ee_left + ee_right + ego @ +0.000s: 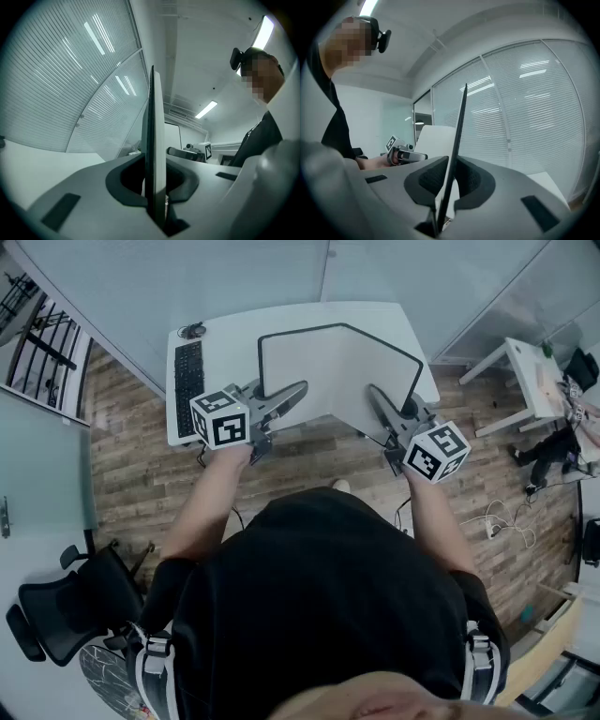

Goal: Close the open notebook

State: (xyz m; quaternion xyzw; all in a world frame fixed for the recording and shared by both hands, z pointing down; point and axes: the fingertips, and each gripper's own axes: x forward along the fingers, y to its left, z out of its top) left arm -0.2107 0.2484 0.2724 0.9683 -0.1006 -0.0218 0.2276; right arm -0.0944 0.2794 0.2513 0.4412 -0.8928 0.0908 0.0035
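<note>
The open notebook (337, 371), white pages edged by a black cover, is held spread above the white desk (234, 334). My left gripper (291, 395) is shut on its left edge and my right gripper (380, 401) on its right edge. In the left gripper view the notebook's edge (154, 136) stands upright, clamped between the jaws of the left gripper (154, 206). In the right gripper view a thin black cover (458, 136) is pinched by the right gripper (440, 211), with the white page (433, 138) behind it. Each gripper view shows the other gripper beyond the notebook.
A black keyboard (188, 376) lies at the desk's left end. A black office chair (66, 606) stands on the wooden floor at lower left. Another white table (530, 371) and loose cables (502, 517) are to the right. Glass walls with blinds surround the desk.
</note>
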